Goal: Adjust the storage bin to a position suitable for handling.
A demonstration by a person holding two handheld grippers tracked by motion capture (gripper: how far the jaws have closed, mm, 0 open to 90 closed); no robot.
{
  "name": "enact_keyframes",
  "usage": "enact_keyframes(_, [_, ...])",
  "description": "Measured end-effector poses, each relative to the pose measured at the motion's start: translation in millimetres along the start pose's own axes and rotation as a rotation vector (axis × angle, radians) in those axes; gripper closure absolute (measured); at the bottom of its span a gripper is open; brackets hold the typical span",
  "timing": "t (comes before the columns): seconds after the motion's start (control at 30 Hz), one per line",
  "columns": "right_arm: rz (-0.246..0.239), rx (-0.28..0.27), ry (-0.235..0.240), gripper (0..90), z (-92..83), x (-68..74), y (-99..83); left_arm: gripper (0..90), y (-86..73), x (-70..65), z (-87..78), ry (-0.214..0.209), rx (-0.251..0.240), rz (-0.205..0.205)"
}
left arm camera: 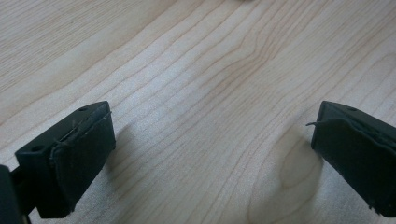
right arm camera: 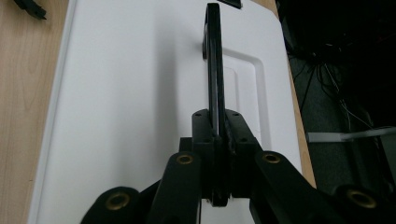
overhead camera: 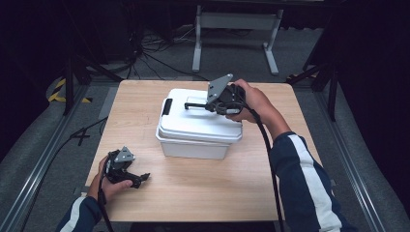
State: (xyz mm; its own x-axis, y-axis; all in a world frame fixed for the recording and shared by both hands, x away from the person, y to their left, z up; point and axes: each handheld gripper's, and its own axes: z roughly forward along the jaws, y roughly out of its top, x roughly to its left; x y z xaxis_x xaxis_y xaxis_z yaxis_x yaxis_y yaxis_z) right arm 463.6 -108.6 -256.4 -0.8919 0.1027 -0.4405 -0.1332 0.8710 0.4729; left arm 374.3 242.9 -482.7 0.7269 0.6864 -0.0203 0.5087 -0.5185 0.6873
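Observation:
A white plastic box (overhead camera: 193, 145) with a white lid (overhead camera: 193, 121) stands in the middle of the wooden table (overhead camera: 208, 193). The lid's black carry handle (overhead camera: 193, 105) is swung up on edge. My right gripper (overhead camera: 209, 105) is shut on that handle from the right. In the right gripper view the thin handle (right arm camera: 214, 60) runs straight up from between the closed jaws of the right gripper (right arm camera: 217, 126), over the lid (right arm camera: 130, 93). My left gripper (overhead camera: 140, 180) rests low at the table's front left, open. Its pads (left arm camera: 79, 154) stand wide apart over bare wood.
A black latch (overhead camera: 167, 107) sits on the box's left end. Beyond the table's far edge are a metal stand (overhead camera: 237, 34) and loose cables (overhead camera: 154, 53) on grey floor. Dark rails run along both sides.

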Motion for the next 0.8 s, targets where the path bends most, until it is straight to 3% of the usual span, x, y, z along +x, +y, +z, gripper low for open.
enact_keyframes(0.47, [0.024, -0.008, -0.031, 84.8, -22.3, 1.3, -21.2, 0.2, 0.0, 0.1, 0.0, 0.000, 0.000, 0.000])
enact_keyframes(0.8, [0.066, -0.001, -0.060, 84.8, -42.1, 0.1, -47.6, 0.2, -0.1, 0.1, 0.1, 0.000, -0.002, 0.001])
